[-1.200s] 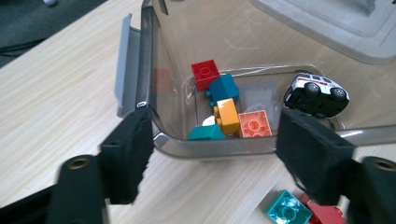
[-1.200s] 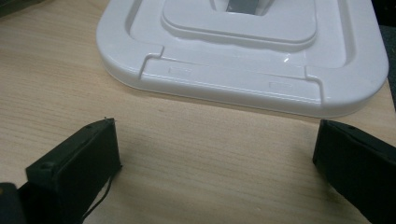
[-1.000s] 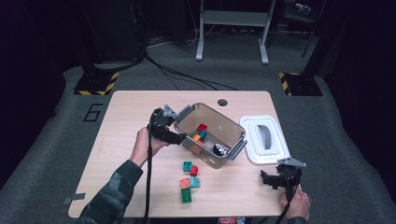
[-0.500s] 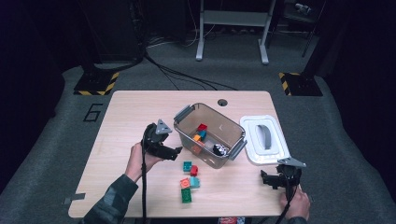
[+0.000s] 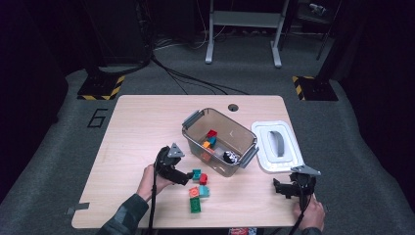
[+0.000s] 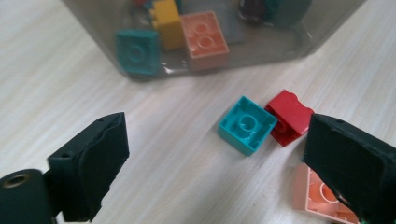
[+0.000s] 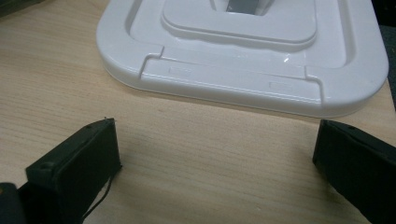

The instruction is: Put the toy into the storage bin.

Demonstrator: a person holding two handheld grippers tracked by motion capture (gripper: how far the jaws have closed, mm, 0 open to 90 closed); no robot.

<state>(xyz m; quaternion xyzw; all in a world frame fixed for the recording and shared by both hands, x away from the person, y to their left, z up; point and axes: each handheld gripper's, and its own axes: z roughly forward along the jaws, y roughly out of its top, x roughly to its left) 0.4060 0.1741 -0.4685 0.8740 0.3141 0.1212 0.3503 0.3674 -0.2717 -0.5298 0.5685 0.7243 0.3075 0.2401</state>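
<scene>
the left gripper (image 5: 188, 177) hangs low over the light wooden table (image 5: 142, 132), just in front of the clear plastic bin (image 5: 220, 142). its jaws, which have just been opening, stand wide with nothing gripped — the small teal plastic brick (image 6: 246, 125) lies on the table between them, touching a red brick (image 6: 289, 116). the right gripper (image 5: 280, 188) sits beyond the bin's right end, jaws wide and empty, facing the white plastic lid (image 7: 243, 51).
</scene>
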